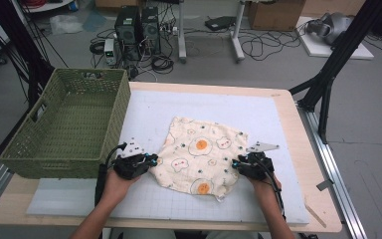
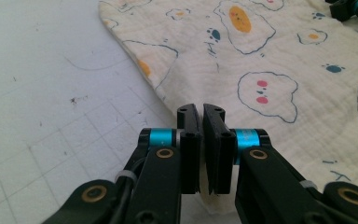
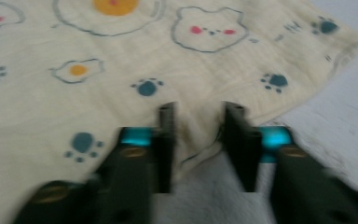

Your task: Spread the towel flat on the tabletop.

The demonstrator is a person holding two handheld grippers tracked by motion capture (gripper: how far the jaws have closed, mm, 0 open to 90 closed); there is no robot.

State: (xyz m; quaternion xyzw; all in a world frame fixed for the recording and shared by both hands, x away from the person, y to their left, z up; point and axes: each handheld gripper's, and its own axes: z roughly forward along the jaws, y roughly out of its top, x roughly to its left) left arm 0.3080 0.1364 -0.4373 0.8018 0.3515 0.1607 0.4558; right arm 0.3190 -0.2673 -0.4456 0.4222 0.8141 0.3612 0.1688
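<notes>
The cloth (image 1: 201, 154) is cream, printed with fried eggs, bear faces and blue paw prints. The woven basket (image 1: 69, 124) is green. A white gridded mat (image 1: 144, 114) covers the pale wooden desk (image 1: 298, 149).

A wooden table (image 1: 298, 149) carries a white mat (image 1: 144, 112), green basket (image 1: 64, 124), cloth (image 1: 201, 152).

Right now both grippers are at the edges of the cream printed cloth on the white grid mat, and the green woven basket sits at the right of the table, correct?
Not quite. The green woven basket sits at the left of the table, beside the left gripper, as the high view shows. The rest holds: left gripper and right gripper are at opposite edges of the cream printed cloth on the white grid mat.
</notes>
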